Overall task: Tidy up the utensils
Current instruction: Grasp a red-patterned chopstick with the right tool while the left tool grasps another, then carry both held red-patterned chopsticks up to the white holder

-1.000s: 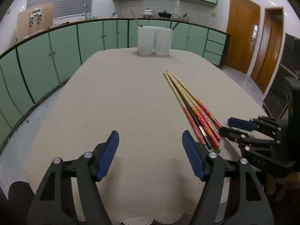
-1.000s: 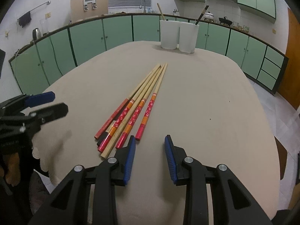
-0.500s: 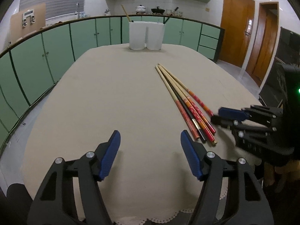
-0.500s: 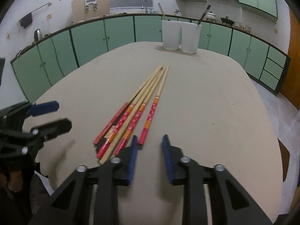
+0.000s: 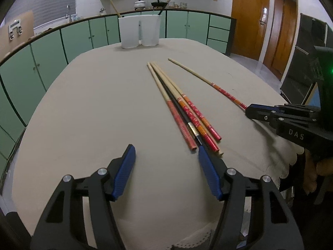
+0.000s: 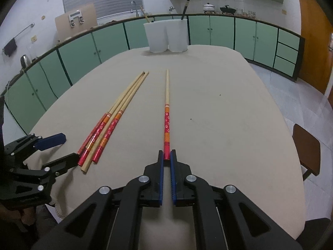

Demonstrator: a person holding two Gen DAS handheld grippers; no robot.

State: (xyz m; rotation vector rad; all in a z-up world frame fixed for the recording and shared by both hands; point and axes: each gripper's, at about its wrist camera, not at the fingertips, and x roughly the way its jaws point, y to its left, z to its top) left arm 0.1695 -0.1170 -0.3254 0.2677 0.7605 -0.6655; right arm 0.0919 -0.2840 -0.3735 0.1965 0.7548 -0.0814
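The right gripper [image 6: 167, 158] has its jaws pinched on the red end of one chopstick [image 6: 167, 112], apart from the bundle [image 6: 108, 123] on the worktop [image 6: 229, 114]. The left gripper [image 5: 166, 166], jaws spread and closing on nothing, hovers near the bundle. Two sticks already stand in the white holders [image 6: 168, 36], so most sorting seems left.

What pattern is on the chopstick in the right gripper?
Chopstick: red with white flowers, orange stripes; clearest in right wrist view.
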